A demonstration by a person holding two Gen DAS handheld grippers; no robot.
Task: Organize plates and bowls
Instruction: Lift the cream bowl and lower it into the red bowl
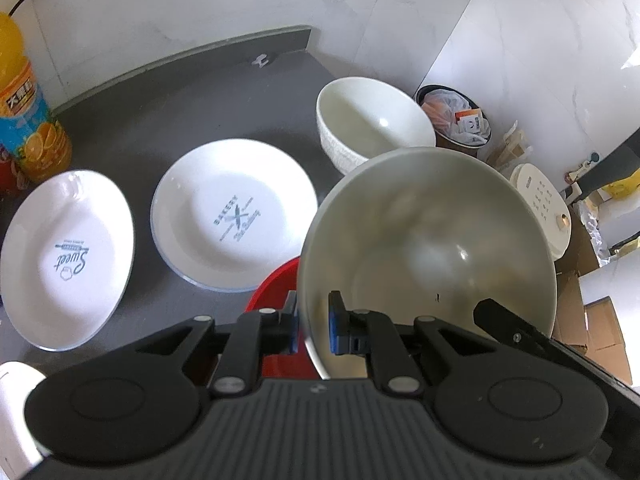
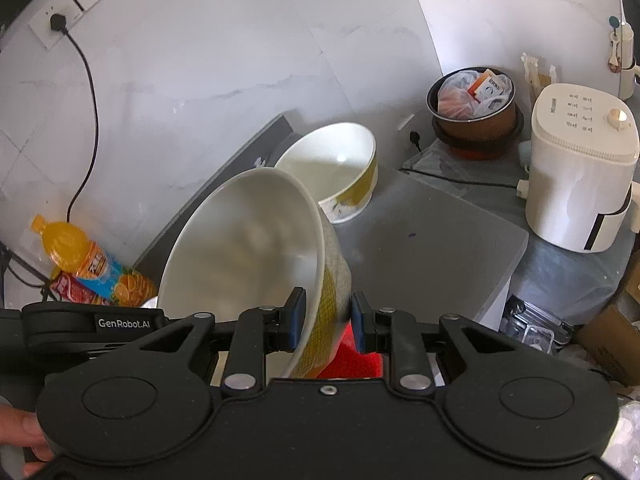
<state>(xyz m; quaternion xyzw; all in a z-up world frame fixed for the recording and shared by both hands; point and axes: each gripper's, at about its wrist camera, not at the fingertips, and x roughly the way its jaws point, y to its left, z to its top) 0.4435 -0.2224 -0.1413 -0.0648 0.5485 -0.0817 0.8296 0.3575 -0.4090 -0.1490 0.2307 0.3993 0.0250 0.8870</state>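
Both the left tongs (image 1: 313, 326) and right tongs (image 2: 327, 322) pinch opposite rims of the lifted bowl (image 1: 428, 248), tilted above the counter (image 1: 168, 120), just before the second bowl (image 1: 372, 124). Uneven pulling could crack it or let the rim slip.

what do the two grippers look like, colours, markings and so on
Both are matte black plastic with two round caps, silver rivets on the linkage bars and blue pads on the fingers. The left gripper has a ribbed grey plate at its base. The right gripper has a smooth base; a black arm beside it reads GenRobot.AI in white.
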